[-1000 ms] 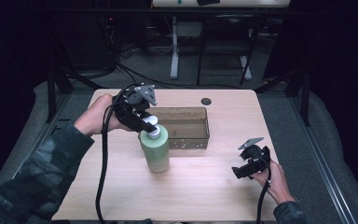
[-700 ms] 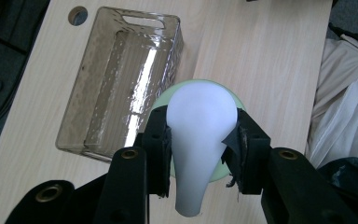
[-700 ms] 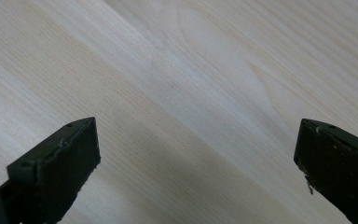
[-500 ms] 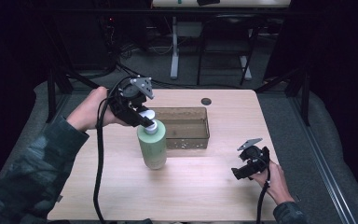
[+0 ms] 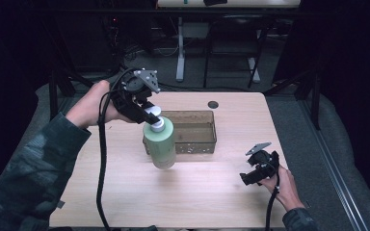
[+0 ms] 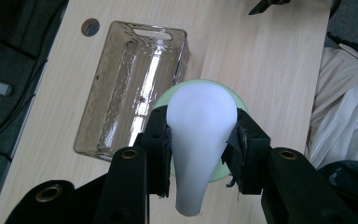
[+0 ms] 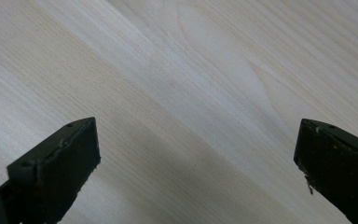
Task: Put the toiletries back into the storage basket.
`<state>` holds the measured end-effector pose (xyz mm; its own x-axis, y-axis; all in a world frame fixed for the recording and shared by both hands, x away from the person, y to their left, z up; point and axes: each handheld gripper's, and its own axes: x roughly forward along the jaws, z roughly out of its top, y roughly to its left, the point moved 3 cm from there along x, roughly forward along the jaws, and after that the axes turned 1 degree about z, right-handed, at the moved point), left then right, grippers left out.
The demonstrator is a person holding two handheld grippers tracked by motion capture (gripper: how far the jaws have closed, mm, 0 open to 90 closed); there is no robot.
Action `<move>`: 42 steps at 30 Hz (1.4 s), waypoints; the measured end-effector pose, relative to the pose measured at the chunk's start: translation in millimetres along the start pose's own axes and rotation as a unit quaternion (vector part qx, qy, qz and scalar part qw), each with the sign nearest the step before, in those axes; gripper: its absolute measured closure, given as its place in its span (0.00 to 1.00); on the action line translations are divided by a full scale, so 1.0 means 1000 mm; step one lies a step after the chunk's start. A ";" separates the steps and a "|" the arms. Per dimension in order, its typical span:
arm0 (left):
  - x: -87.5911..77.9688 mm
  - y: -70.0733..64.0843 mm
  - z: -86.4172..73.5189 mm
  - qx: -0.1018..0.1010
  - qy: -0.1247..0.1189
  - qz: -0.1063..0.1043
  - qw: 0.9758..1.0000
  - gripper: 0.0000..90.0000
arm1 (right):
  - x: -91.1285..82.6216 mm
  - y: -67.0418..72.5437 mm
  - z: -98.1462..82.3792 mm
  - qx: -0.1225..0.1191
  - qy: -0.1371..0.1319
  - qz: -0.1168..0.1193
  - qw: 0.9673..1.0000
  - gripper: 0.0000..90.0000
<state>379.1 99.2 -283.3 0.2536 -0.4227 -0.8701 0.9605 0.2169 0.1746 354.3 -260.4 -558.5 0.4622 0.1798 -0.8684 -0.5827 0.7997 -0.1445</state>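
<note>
High view gives us the wooden table [image 5: 125, 192] first, with the clear bin [image 5: 192, 131] lying near its far middle and nothing inside it that we can see. Just in front of the bin's left end hangs the green bottle [image 5: 160, 144], carried by our left gripper [image 5: 149, 111], whose jaws pinch the white pump head [image 6: 200, 135] from both sides. We judge the pickup done; what is left, by our reading, is to bring the bottle over the bin and set it down. Its long axis runs near vertical, pump head up and base toward the table, tilted slightly. In the left gripper view the spout points toward the camera. Our right gripper [image 5: 254, 177] waits near the table's right front, jaws spread wide over bare wood.
</note>
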 end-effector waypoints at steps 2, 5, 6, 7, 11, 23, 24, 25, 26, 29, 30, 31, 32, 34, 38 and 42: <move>-0.002 0.000 0.002 0.001 0.000 0.001 1.000 0.71 | 0.000 0.000 0.000 0.002 -0.001 0.002 1.000 0.00; -0.005 0.002 0.005 0.000 -0.001 0.002 1.000 0.71 | 0.001 0.000 -0.001 0.000 0.002 0.003 1.000 0.00; -0.005 0.003 0.005 -0.002 -0.002 0.000 1.000 0.71 | 0.001 0.000 -0.001 0.000 0.003 0.002 1.000 0.00; -0.006 0.003 0.006 -0.001 -0.003 0.001 1.000 0.71 | 0.001 0.000 -0.001 0.001 0.002 0.002 1.000 0.00; -0.009 0.006 0.010 -0.003 -0.005 0.004 1.000 0.71 | 0.001 -0.001 -0.001 0.002 0.003 0.001 1.000 0.00; -0.020 0.010 0.019 -0.002 -0.010 0.016 1.000 0.71 | -0.001 0.000 0.000 -0.001 -0.003 -0.002 1.000 0.00; -0.021 0.010 0.020 -0.003 -0.012 0.018 1.000 0.71 | 0.000 -0.001 0.000 -0.001 -0.001 -0.003 1.000 0.00; -0.022 0.011 0.021 -0.004 -0.012 0.016 1.000 0.71 | 0.000 -0.001 -0.001 -0.001 0.000 -0.004 1.000 0.00; -0.022 0.012 0.021 -0.004 -0.013 0.017 1.000 0.71 | 0.000 -0.001 -0.001 -0.001 0.001 -0.005 1.000 0.00; -0.024 0.014 0.023 -0.007 -0.013 0.021 1.000 0.71 | -0.001 -0.001 -0.001 0.001 -0.001 -0.002 1.000 0.00; -0.025 0.014 0.024 -0.009 -0.013 0.022 1.000 0.71 | -0.001 -0.001 -0.001 0.001 -0.001 -0.003 1.000 0.00; -0.025 0.015 0.024 -0.008 -0.013 0.023 1.000 0.71 | -0.001 -0.001 -0.001 0.001 -0.001 -0.003 1.000 0.00; -0.026 0.016 0.025 -0.007 -0.012 0.025 1.000 0.71 | -0.001 -0.001 -0.001 0.001 -0.001 -0.003 1.000 0.00; -0.027 0.017 0.026 -0.008 -0.013 0.027 1.000 0.71 | 0.000 -0.001 -0.001 -0.003 -0.001 -0.006 1.000 0.00; -0.030 0.022 0.026 -0.015 -0.016 0.030 0.999 0.71 | -0.001 0.000 -0.001 -0.001 -0.001 -0.005 1.000 0.00; -0.034 0.027 0.026 -0.021 -0.017 0.037 0.999 0.71 | -0.001 0.000 -0.001 0.000 -0.001 -0.004 1.000 0.00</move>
<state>399.8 96.3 -237.2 0.3281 -0.4345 -0.8388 0.9335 0.2853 0.2173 353.5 -261.2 -558.0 0.4684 0.1741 -0.8662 -0.5793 0.8008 -0.1523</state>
